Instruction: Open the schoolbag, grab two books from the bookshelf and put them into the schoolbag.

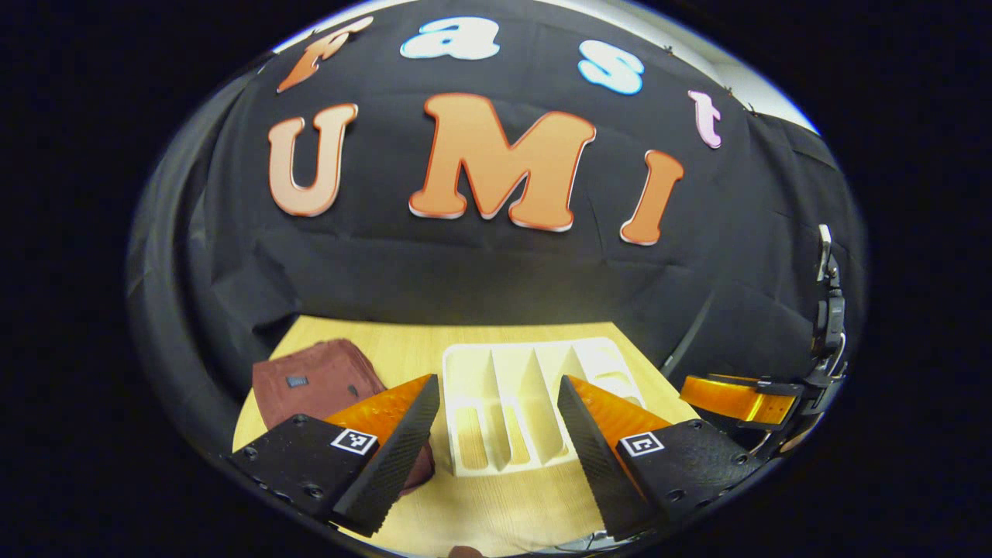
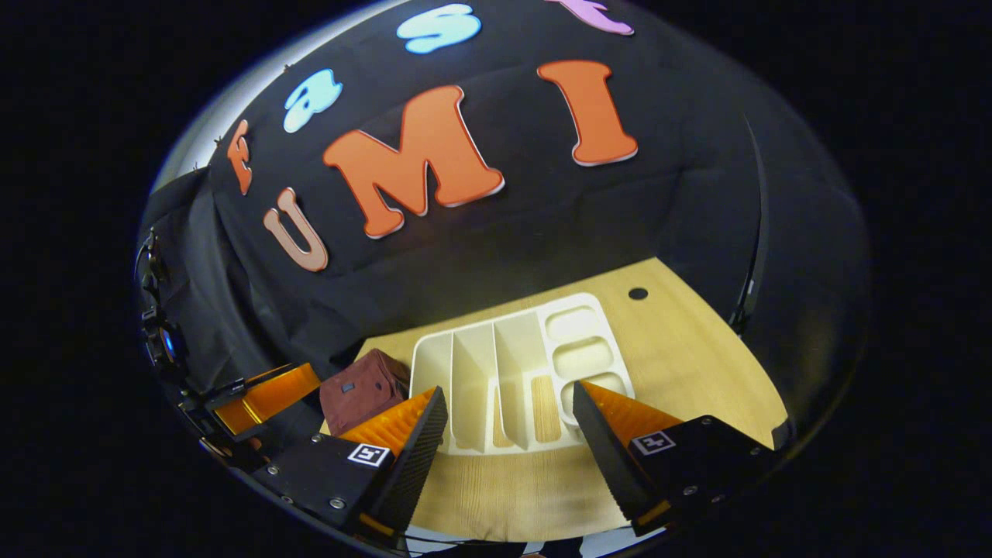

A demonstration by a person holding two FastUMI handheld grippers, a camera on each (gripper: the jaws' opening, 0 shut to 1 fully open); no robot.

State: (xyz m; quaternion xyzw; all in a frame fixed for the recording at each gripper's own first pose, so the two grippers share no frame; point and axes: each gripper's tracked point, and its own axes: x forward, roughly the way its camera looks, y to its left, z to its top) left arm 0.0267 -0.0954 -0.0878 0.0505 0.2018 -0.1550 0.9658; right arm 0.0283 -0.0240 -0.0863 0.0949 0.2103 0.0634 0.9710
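Note:
A dark red schoolbag [image 1: 310, 384] lies at the table's left, also seen in the right gripper view [image 2: 360, 387]; I cannot tell whether it is open or zipped. Beside it on its right stands a white bookshelf [image 1: 535, 387] [image 2: 504, 364] with upright dividers and bare slots between them. My left gripper [image 1: 500, 434] hovers open over the table's near part, its fingers framing the shelf's front and empty. My right gripper [image 2: 508, 442] is open and empty too, aimed at the same shelf. Each gripper appears in the other's view: the right one [image 1: 736, 397], the left one [image 2: 263, 395].
The light wooden table [image 2: 697, 364] has a small dark round hole [image 2: 638, 293] at its far right. The black cloth wall rises just behind the bag and shelf. Bare wood [image 1: 504, 496] lies between the shelf and the near edge.

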